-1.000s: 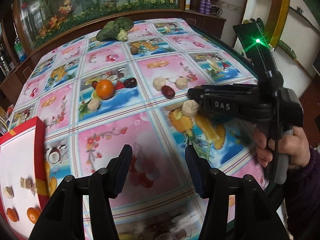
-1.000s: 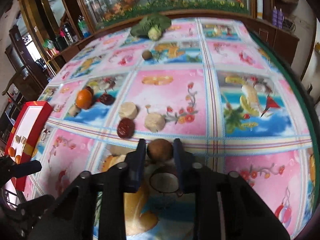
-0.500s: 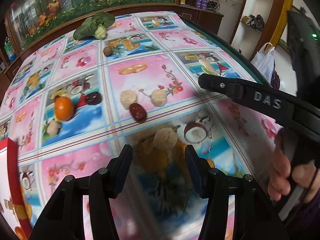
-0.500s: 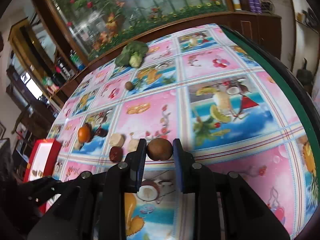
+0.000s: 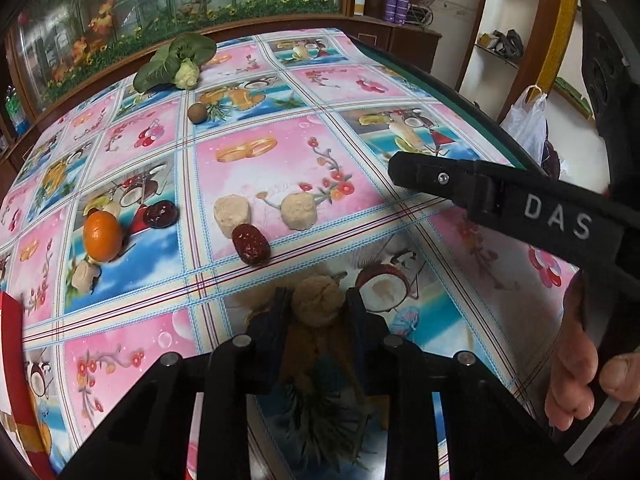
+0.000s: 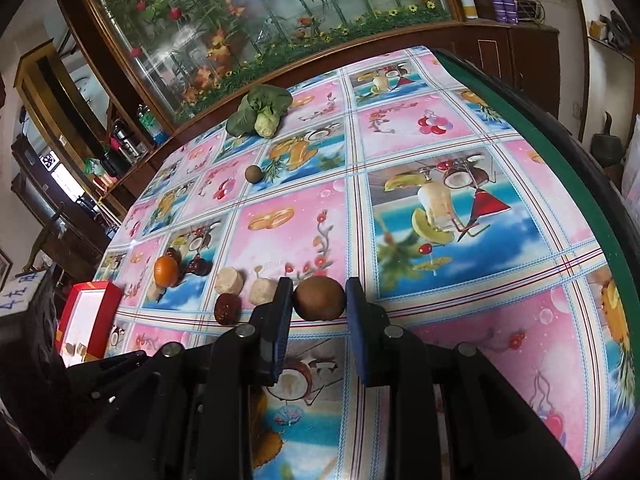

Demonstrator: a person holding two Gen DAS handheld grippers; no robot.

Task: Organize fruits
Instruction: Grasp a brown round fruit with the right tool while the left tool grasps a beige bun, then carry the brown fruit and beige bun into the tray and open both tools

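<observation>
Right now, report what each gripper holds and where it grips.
The left gripper pinches a pale beige chunk by its two sides, its jaws having just closed. The right gripper clamps a brown round fruit across its sides.

The red box (image 5: pixel 12 364) is cut off at the left edge; its contents (image 6: pixel 78 349) are too small to identify.

A brown kiwi (image 6: pixel 319 299) and a pale chunk (image 5: pixel 318 300) sit gripped near; an orange (image 5: pixel 102 236), dates and chunks lie left.
</observation>
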